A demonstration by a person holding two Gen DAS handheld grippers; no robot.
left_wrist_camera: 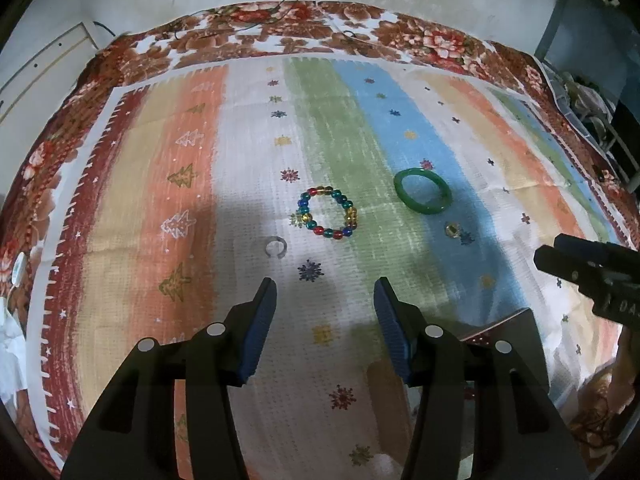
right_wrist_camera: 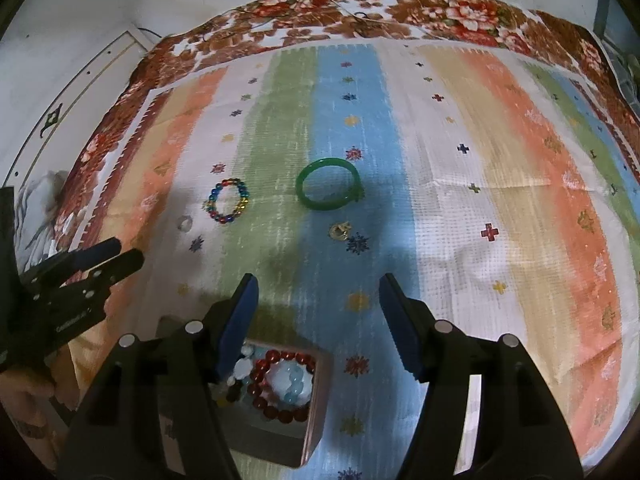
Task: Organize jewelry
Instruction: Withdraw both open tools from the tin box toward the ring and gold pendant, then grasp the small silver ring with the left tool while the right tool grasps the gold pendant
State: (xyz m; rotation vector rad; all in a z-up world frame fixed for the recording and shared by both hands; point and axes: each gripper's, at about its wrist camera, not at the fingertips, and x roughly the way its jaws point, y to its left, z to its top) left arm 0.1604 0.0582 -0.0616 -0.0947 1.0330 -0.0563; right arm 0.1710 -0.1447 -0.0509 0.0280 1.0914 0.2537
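**Both grippers wide open, four pieces left on the cloth**

Jaws on both sides are spread apart with nothing between them. The left gripper (left_wrist_camera: 325, 296) hangs above the striped cloth (left_wrist_camera: 192, 208), aimed roughly at the beaded bracelet (left_wrist_camera: 329, 214). The right gripper (right_wrist_camera: 318, 292) sits above the box (right_wrist_camera: 316, 412), which already has a red bead bracelet, a pale blue one and a few other bits inside.

What's loose on the cloth: the beaded bracelet on the white and green stripes, a clear open ring (left_wrist_camera: 275, 247) just beside it toward the left gripper, the green bangle (left_wrist_camera: 422, 196) on the blue stripe, and a small gold ring (left_wrist_camera: 452, 229) near the bangle. All four lie flat and apart from each other.

Handling guesses: the bangle looks rigid, smooth and glassy, so probably slippery and chippable. I'd pinch across one side of the hoop, one pad inside and one outside, and set it down gently. The beaded one is likely on elastic, so light and floppy; grab a run of beads and expect it to dangle. The two rings are tiny, sit low on the fabric and could easily squirt out, so the tips need to come down close to the cloth. The clear one is also hard to spot against the white stripe.
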